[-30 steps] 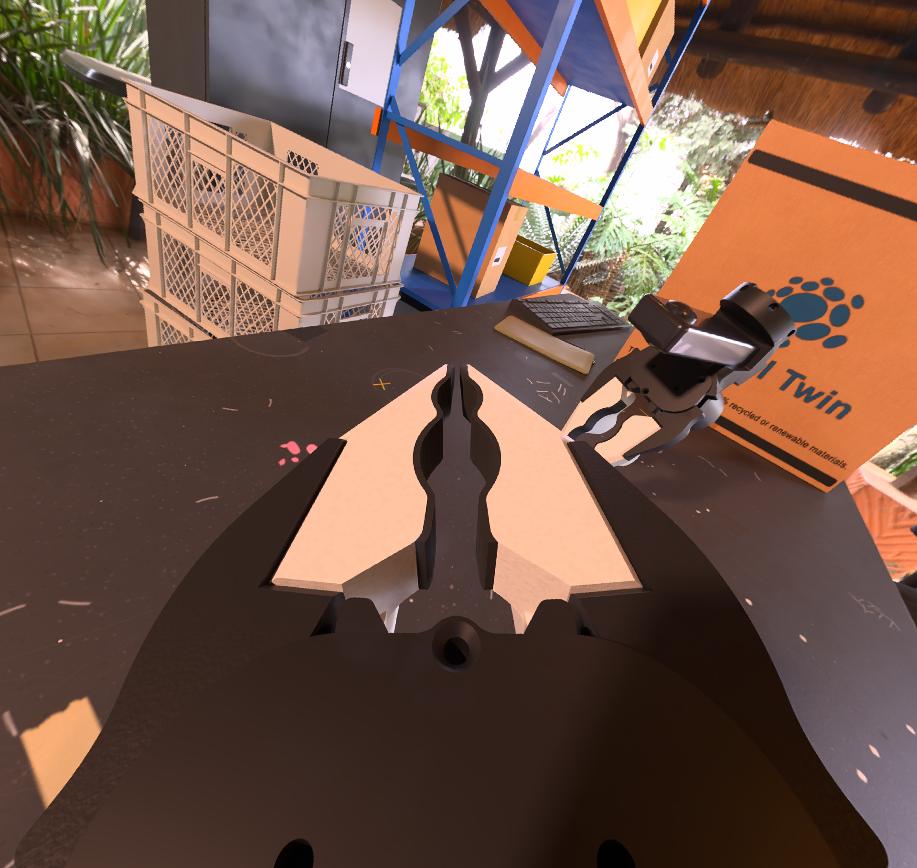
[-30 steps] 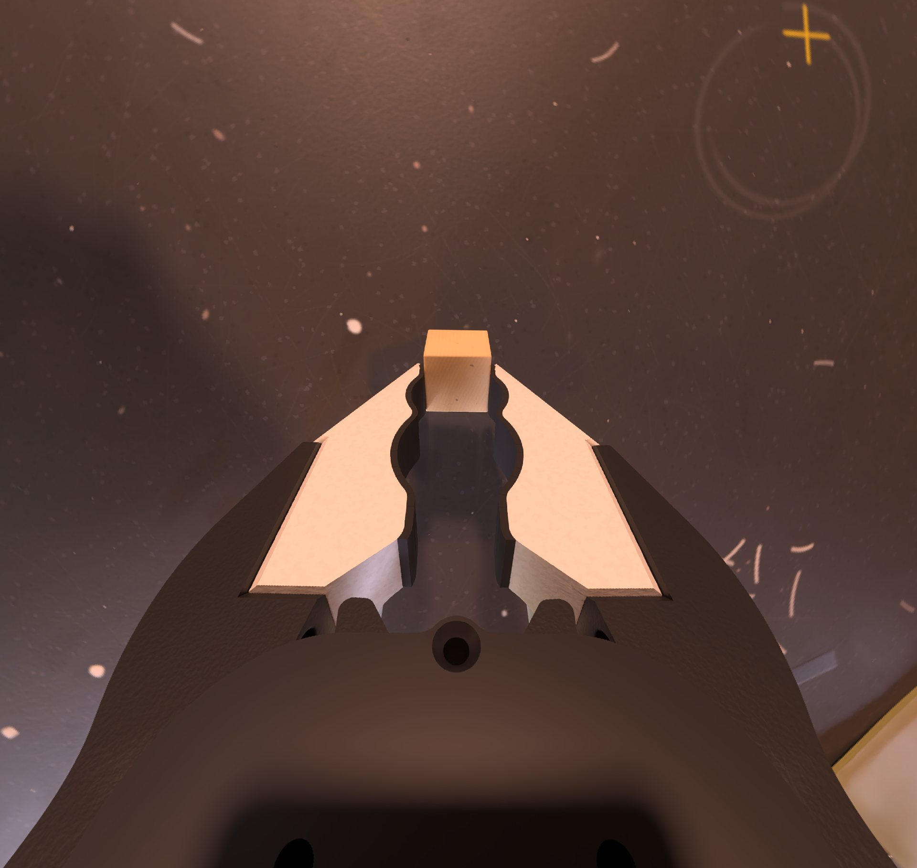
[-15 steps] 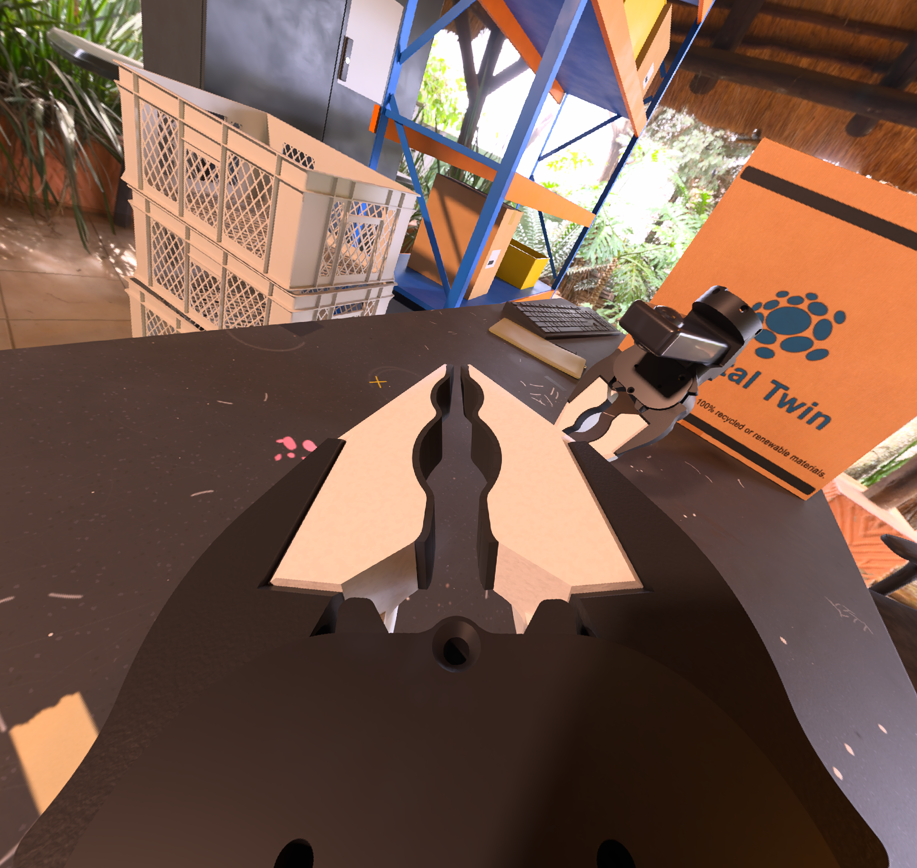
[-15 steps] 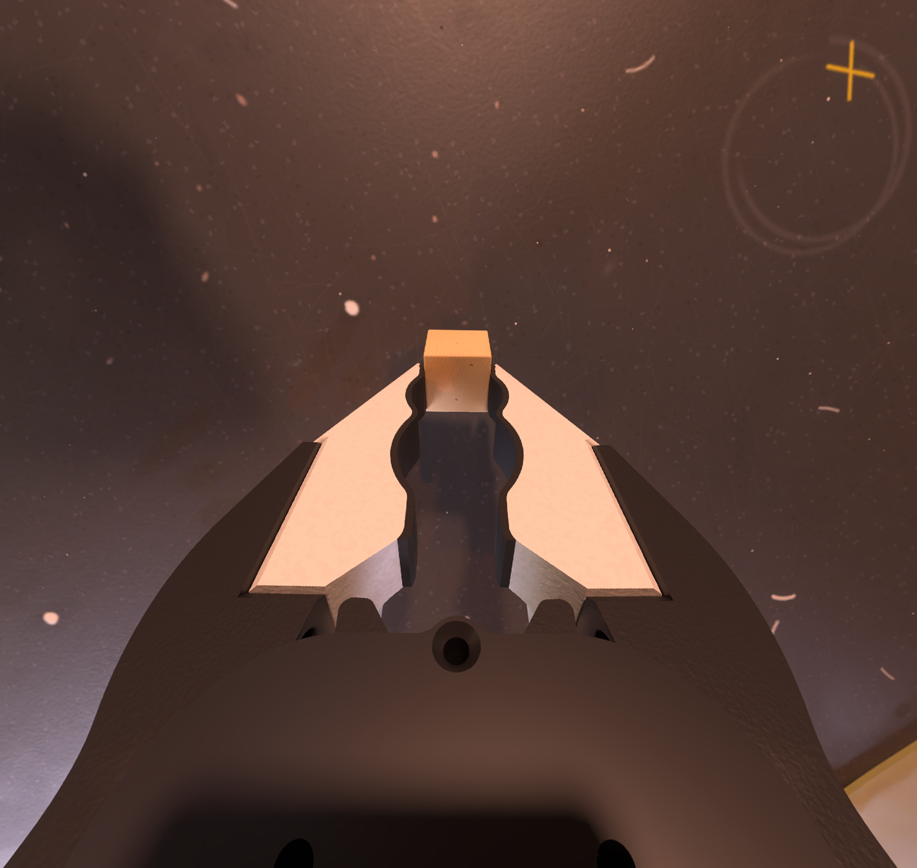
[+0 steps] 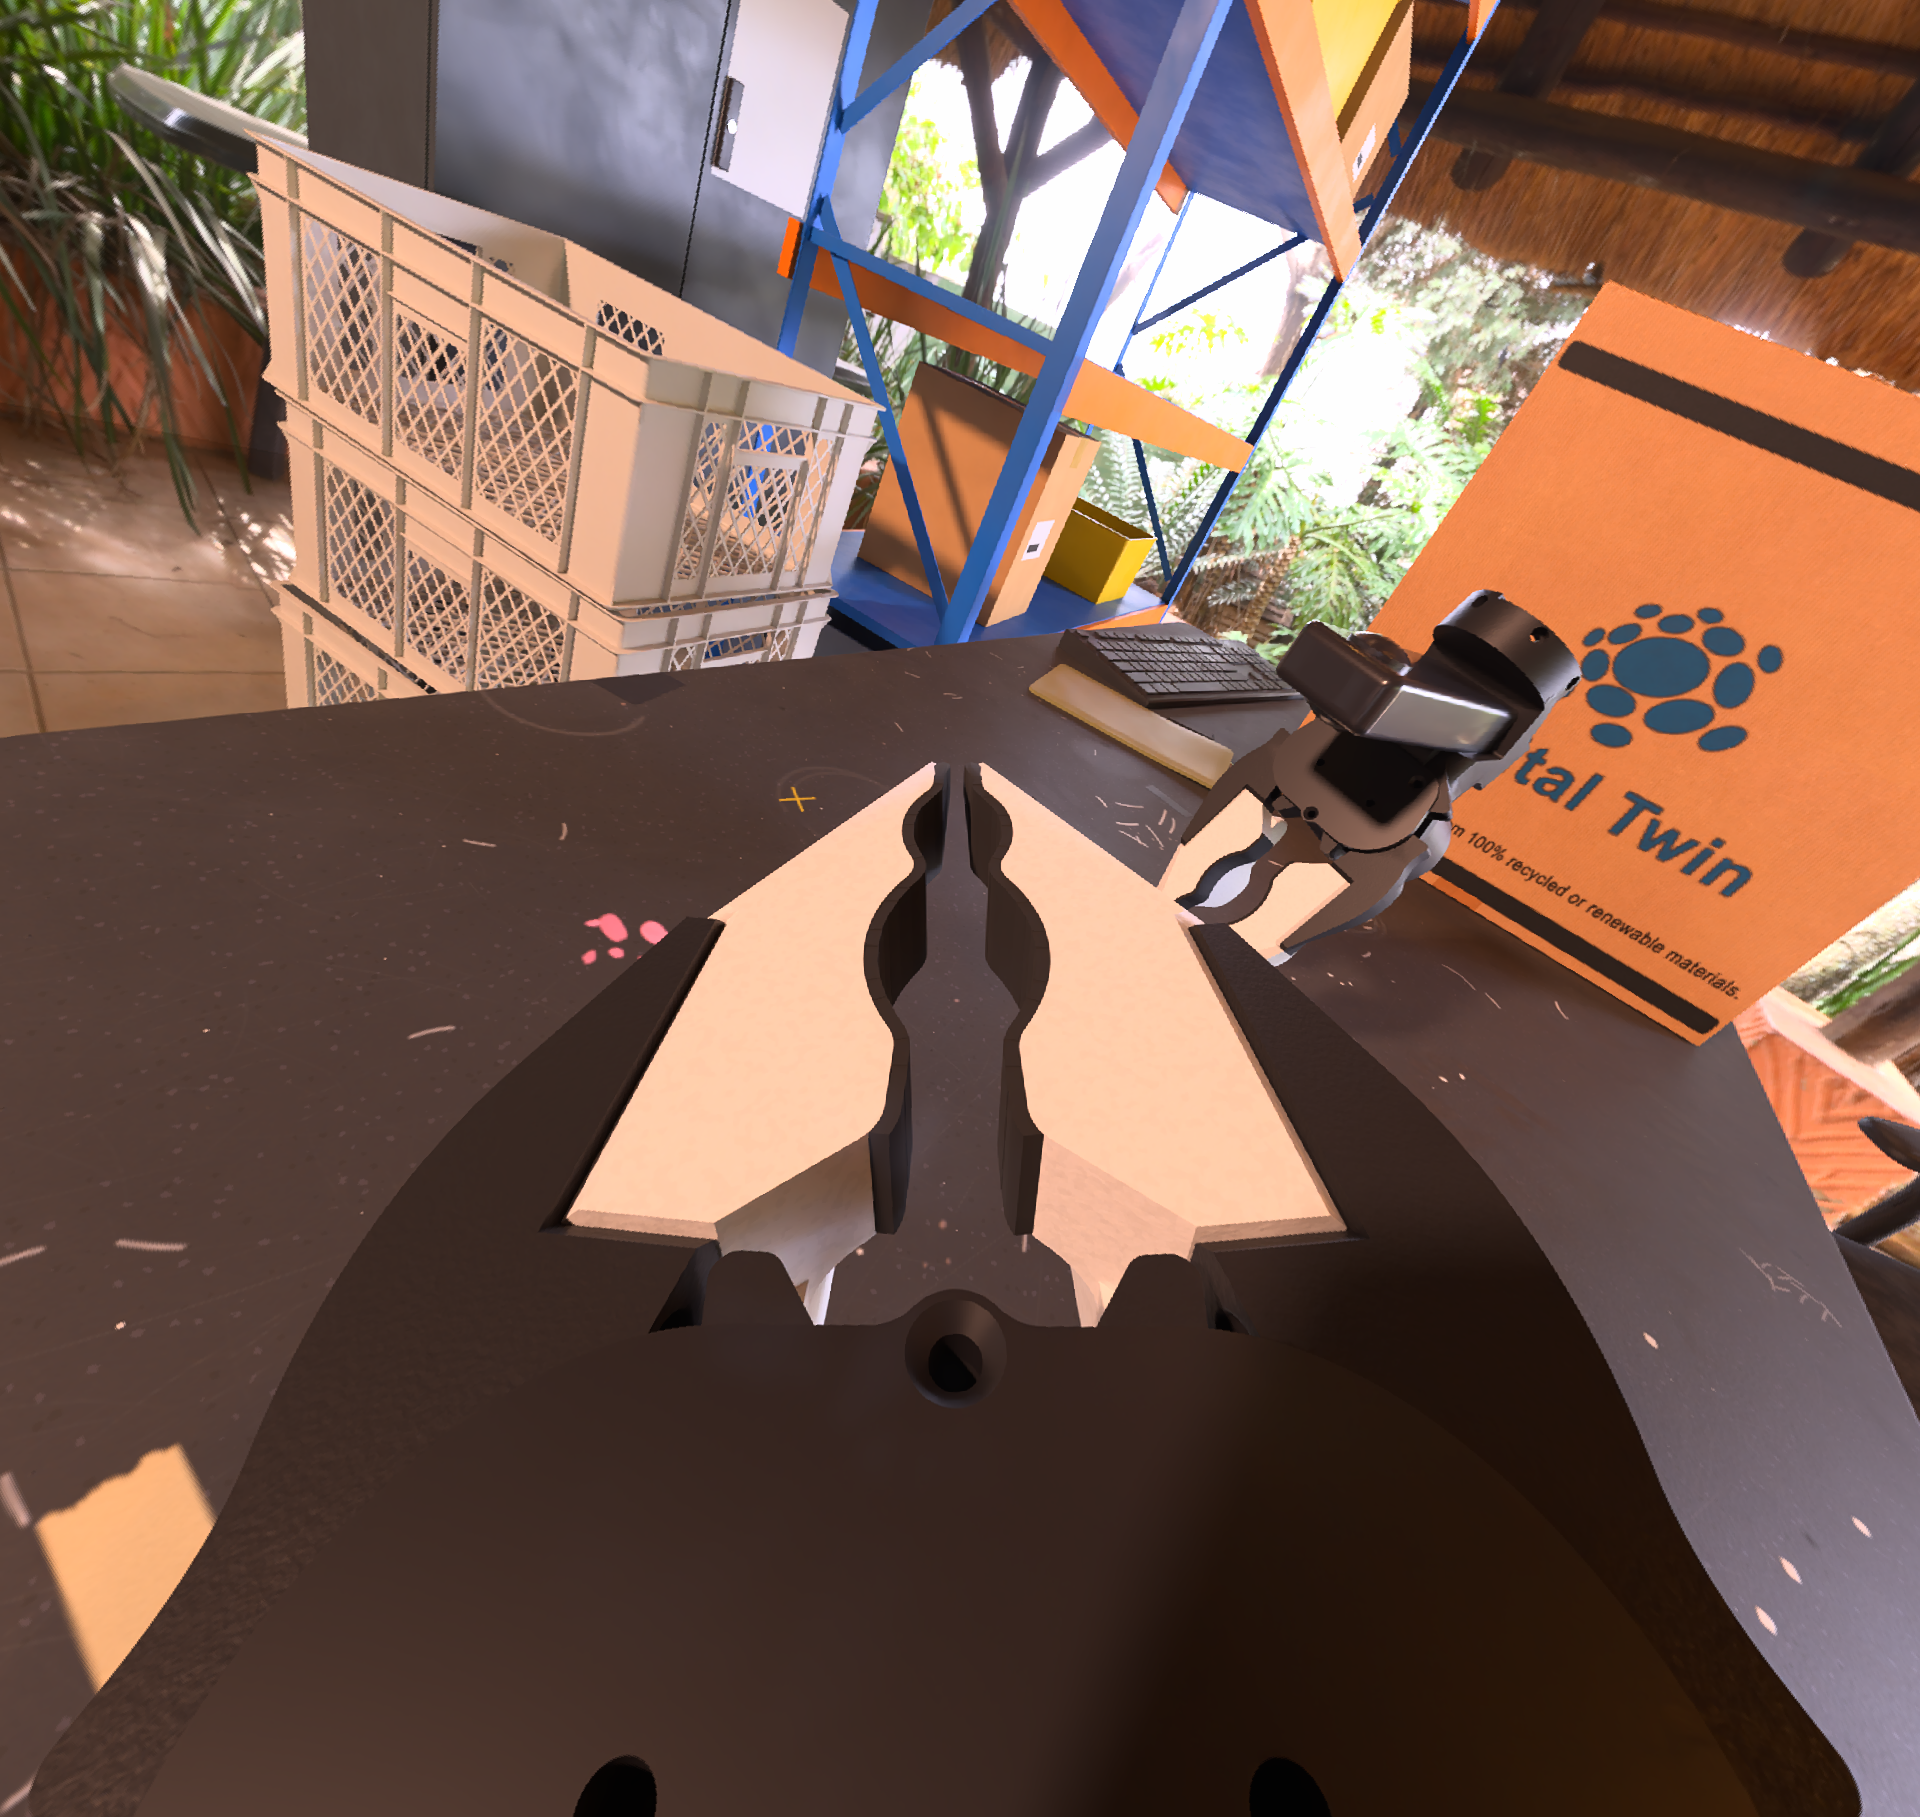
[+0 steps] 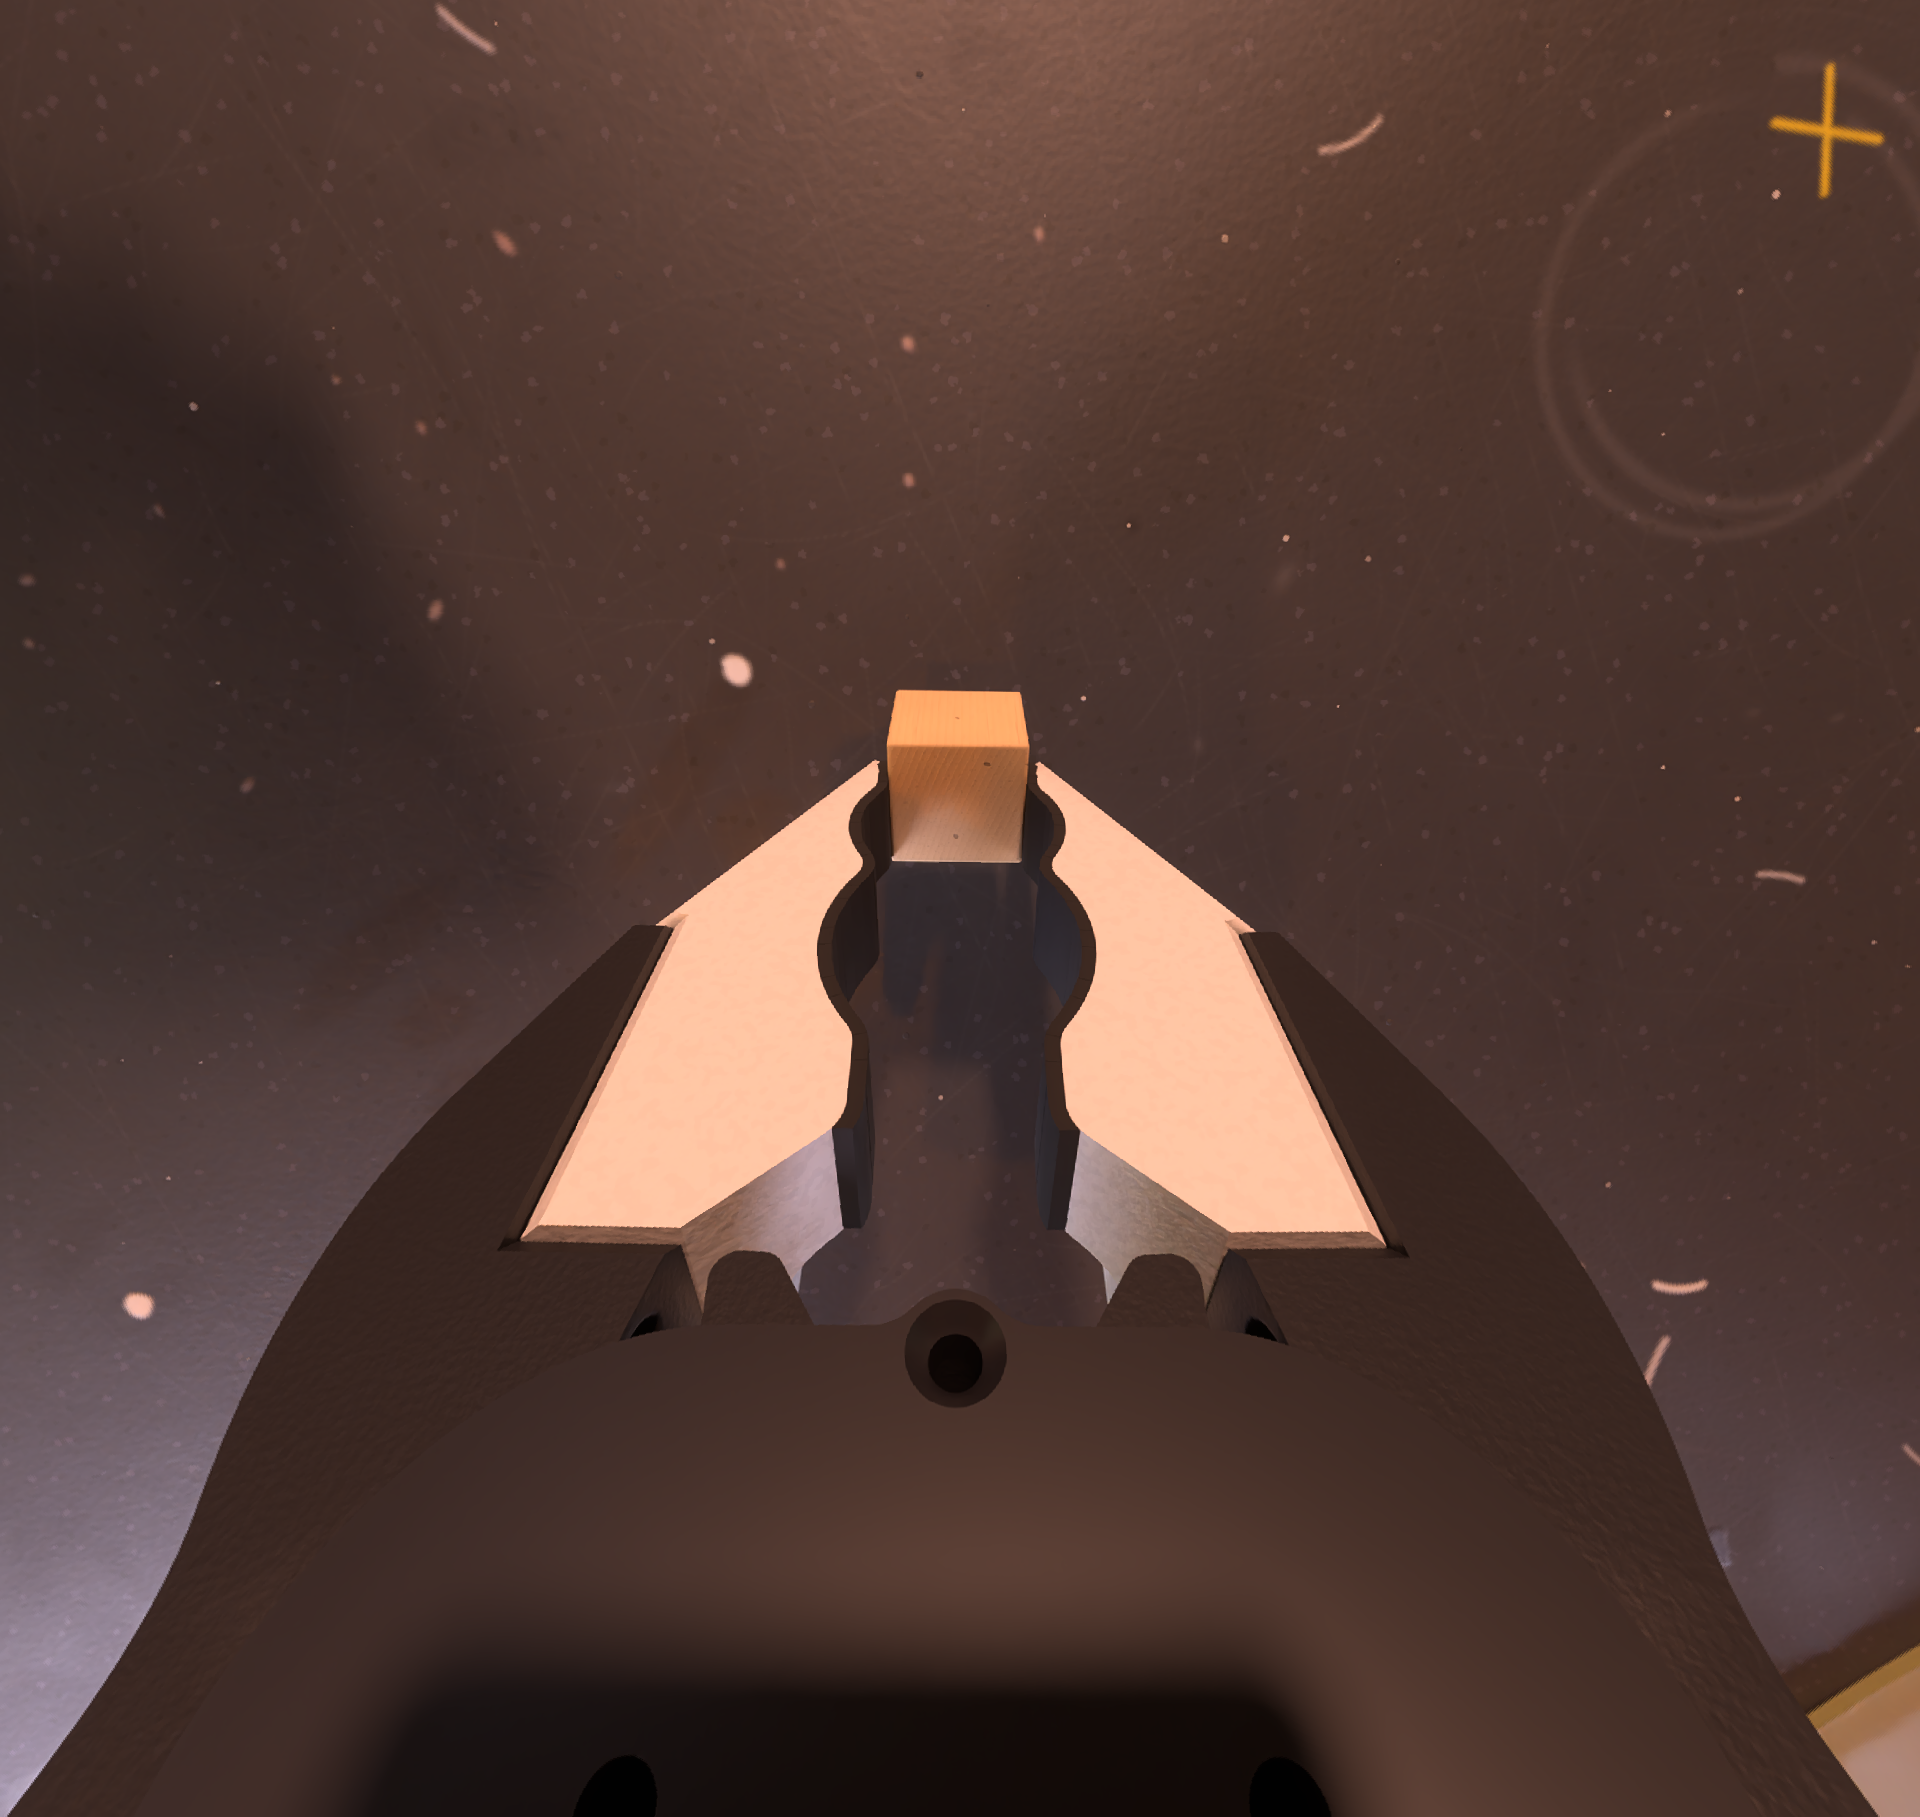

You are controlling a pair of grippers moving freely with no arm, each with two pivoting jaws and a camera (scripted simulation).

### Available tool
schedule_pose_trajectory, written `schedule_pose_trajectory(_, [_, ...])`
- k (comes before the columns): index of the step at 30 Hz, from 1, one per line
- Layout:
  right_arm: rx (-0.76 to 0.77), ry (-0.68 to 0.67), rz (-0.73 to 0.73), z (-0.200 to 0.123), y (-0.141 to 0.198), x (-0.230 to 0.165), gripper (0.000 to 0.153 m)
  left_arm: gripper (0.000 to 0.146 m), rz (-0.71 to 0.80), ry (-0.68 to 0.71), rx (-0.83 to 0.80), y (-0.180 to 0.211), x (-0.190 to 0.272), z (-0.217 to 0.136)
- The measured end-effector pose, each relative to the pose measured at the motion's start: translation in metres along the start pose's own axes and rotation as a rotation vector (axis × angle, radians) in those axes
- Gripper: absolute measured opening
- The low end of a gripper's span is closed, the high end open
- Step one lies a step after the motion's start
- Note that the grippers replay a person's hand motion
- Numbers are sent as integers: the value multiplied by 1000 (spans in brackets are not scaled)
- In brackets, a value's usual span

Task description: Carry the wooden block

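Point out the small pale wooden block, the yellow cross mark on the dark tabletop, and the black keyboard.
Small pale wooden block (image 6: 957, 791): right wrist view, on its near face between the fingertips.
Yellow cross mark (image 6: 1825, 132): right wrist view, where its strokes meet.
Black keyboard (image 5: 1174, 666): left wrist view, on its keys.

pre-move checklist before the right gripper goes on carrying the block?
1. Right gripper shut on the wooden block: ok, held between the fingertips.
2. Block seated deep: not ok, it sits at the very tips and sticks out past them.
3. Block clear of the dark table: cannot tell from the right wrist view; in the left wrist view the right gripper hangs close above the table.
4. Left gripper out of the way: ok, nearly shut, empty, apart from the right one.
5. Obstacles near the right gripper: orange box and keyboard stand close behind it; watch them.
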State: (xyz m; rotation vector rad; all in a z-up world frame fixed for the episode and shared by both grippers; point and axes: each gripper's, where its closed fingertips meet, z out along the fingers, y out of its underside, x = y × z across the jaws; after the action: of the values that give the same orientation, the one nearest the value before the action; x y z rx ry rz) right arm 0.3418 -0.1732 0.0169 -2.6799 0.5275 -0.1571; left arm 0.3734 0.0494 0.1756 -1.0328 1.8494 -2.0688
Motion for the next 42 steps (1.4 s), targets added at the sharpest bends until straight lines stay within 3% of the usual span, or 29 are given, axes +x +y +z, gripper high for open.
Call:
schedule_pose_trajectory(13, [-89,-33,61,3,5,0,24,3,1,4,1,0,1,0])
schedule_pose_trajectory(27, [58,31,161,1,-2,-1,24,3,2,7,-3,1,2,1])
schedule_pose_trajectory(40, [99,129,106,-7,-10,-5,24,3,8,7,-1,1,3,2])
schedule_pose_trajectory(42, [132,176,36,-16,-18,-9,24,2,7,9,2,0,3,1])
